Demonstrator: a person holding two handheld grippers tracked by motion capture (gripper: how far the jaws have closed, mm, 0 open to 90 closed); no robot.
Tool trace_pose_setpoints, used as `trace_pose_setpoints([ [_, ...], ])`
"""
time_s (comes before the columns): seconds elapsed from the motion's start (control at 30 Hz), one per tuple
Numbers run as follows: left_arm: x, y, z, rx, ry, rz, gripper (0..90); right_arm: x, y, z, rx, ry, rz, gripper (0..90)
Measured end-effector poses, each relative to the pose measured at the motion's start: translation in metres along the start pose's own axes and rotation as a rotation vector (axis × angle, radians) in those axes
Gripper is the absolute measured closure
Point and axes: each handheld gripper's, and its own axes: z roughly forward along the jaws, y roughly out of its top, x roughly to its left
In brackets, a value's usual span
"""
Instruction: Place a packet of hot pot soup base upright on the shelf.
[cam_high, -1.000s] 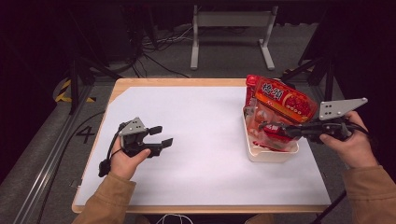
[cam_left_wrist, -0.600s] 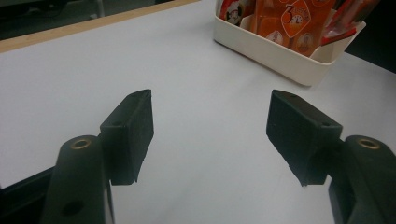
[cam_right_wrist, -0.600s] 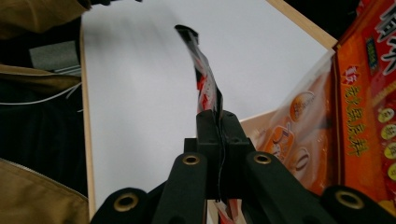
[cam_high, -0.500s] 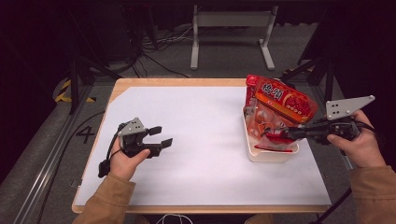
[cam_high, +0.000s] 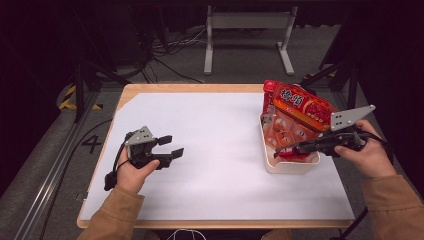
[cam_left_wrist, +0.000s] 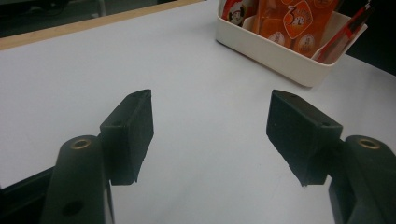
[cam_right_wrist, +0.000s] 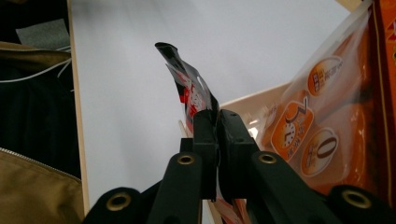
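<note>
Several snack packets (cam_high: 295, 112) already stand in the white bin (cam_high: 290, 167) at the tabletop's right side, and the right gripper (cam_high: 285, 151) is at the bin with its jaws, which have just begun to ease apart, pinching the edge of a red sachet (cam_right_wrist: 189, 93), so the packing looks nearly finished with only the release left. Well apart, the left gripper (cam_high: 170, 146) rests with jaws apart and empty on the white tabletop (cam_high: 210, 150), amid a dim room with floor cables (cam_high: 165, 55) and a metal stand (cam_high: 247, 35).
</note>
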Motion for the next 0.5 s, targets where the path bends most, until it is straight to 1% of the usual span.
trace_pose_setpoints([
  [0.07, 0.0, 0.0, 0.0, 0.001, -0.005, -0.009, 32.9, 0.0, -0.002, 0.002, 0.003, -0.016, 0.011, 78.7],
  [0.1, 0.0, -0.001, -0.001, 0.001, -0.005, -0.007, 32.9, -0.001, -0.002, 0.002, 0.002, -0.022, 0.01, 76.8],
  [0.2, 0.0, -0.001, -0.002, -0.001, -0.004, -0.01, 32.9, 0.001, -0.002, -0.001, -0.041, -0.045, 0.016, 68.3],
  [0.27, 0.0, -0.001, -0.004, -0.005, 0.006, -0.002, 31.1, 0.005, -0.001, -0.001, -0.067, -0.062, 0.029, 60.3],
  [0.33, -0.002, -0.002, -0.007, -0.004, 0.014, 0.003, 29.4, 0.011, 0.002, 0.001, -0.111, -0.098, 0.039, 50.1],
  [0.4, -0.003, -0.003, -0.011, -0.01, 0.021, 0.007, 27.7, 0.02, 0.007, 0.005, -0.153, -0.142, 0.037, 46.2],
  [0.43, -0.005, -0.005, -0.013, -0.009, 0.019, 0.008, 27.4, 0.026, 0.009, 0.007, -0.181, -0.159, 0.039, 42.5],
  [0.47, -0.006, -0.006, -0.015, -0.009, 0.023, 0.005, 27.1, 0.032, 0.013, 0.011, -0.221, -0.176, 0.045, 40.2],
  [0.5, -0.007, -0.008, -0.017, -0.011, 0.025, 0.008, 26.9, 0.038, 0.015, 0.014, -0.25, -0.196, 0.053, 39.3],
])
